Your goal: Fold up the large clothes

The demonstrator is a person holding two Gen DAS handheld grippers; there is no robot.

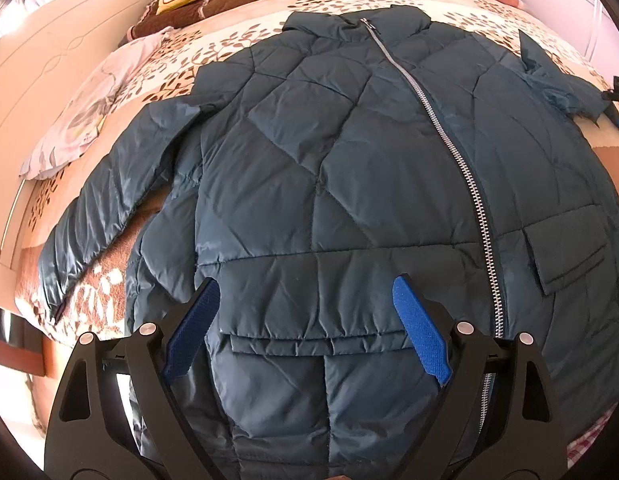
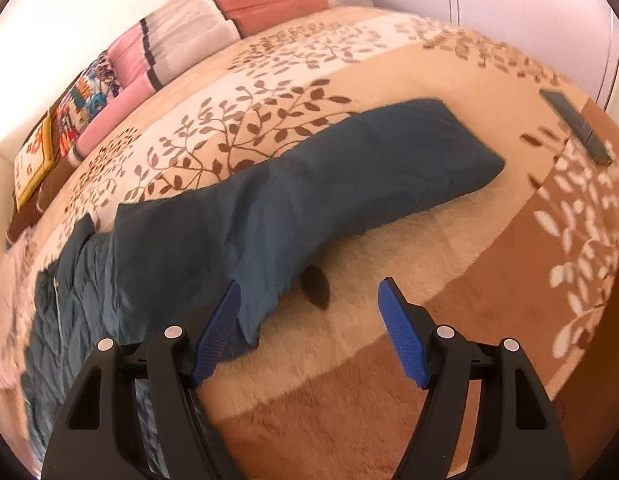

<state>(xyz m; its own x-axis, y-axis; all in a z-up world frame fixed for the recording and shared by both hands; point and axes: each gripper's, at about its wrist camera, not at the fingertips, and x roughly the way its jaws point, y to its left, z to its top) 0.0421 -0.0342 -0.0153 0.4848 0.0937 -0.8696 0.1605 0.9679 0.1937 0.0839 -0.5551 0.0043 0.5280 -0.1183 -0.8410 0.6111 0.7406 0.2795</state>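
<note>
— Where's the garment?
— Dark teal quilted puffer jacket flat on the leaf-patterned bed blanket; both jaws released.
— Handling?
— Soft, slippery, bulky; I'd pinch the outstretched sleeve cuff.

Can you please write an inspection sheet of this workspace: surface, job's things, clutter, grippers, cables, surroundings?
Surface: bed with leaf-pattern blanket.
Job's things: dark blue padded jacket lying flat, front up, zipper closed; one sleeve stretched out sideways.
Clutter: pale cloth beside the jacket; dark flat object on the blanket.
Grippers: left gripper open above the jacket hem; right gripper open near the sleeve, holding nothing.
Cables: nothing seen.
Surroundings: pillows and folded bedding at the head; white wall.
</note>
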